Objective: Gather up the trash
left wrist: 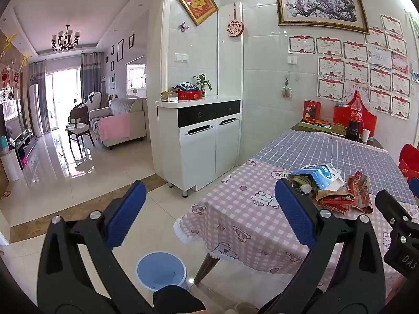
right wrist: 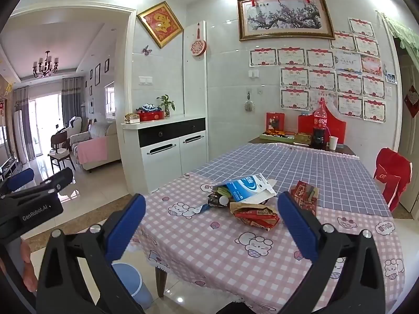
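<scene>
A heap of trash lies on the pink checked tablecloth (right wrist: 230,267): an open blue and white carton (right wrist: 246,187), crumpled red wrappers (right wrist: 258,216), a flat red packet (right wrist: 305,192) and a dark wrapper (right wrist: 216,200). My right gripper (right wrist: 211,204) hovers open just short of the heap, its jaws empty. The left gripper (left wrist: 210,196) is open over the table's left corner and the floor, with the carton (left wrist: 320,176) and red wrappers (left wrist: 340,197) off its right fingertip. A light blue bin (left wrist: 161,269) stands on the floor by the table leg.
A cola bottle (right wrist: 320,123), a paper cup (right wrist: 333,142) and red boxes stand at the table's far end. A red garment (right wrist: 392,180) hangs on a chair at the right. A white cabinet (right wrist: 167,151) stands left of the table. Tiled floor leads to the living room.
</scene>
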The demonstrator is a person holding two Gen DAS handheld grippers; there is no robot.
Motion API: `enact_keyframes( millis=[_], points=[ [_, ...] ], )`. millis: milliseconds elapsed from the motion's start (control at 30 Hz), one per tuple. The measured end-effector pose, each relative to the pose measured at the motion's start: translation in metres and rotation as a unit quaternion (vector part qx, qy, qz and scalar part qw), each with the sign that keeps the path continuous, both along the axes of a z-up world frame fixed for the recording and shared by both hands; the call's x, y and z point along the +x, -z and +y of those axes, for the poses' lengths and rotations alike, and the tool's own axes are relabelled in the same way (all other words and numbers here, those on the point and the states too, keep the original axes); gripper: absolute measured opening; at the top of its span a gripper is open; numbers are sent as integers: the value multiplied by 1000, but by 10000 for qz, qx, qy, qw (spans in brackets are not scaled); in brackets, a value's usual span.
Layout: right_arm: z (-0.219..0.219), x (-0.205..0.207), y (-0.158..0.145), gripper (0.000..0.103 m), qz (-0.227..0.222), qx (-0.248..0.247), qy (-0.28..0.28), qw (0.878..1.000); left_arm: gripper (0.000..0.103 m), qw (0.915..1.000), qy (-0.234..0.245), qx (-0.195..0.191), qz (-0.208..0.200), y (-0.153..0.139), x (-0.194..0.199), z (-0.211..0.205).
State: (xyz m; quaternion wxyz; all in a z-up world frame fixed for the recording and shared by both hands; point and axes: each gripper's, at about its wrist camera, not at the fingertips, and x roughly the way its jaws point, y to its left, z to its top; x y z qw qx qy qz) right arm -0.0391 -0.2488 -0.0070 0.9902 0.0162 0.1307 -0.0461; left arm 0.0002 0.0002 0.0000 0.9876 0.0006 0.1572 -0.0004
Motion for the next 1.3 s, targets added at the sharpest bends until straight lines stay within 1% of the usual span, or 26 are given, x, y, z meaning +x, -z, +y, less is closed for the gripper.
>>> enact_keyframes(
  millis=[233, 900, 1300],
  points=[
    [3, -2, 0, 99, -56, 3, -15, 10000, 97, 10000, -4, 13, -15, -1, -2, 1],
    [-5, -2, 2, 99, 5, 146, -78, 9999, 97, 10000, -51, 48, -22, 6, 0, -5],
    [-6, -2, 4, 99, 6, 141, -76, 9999, 97, 10000, -38, 53, -10, 6, -1, -6]
  ],
)
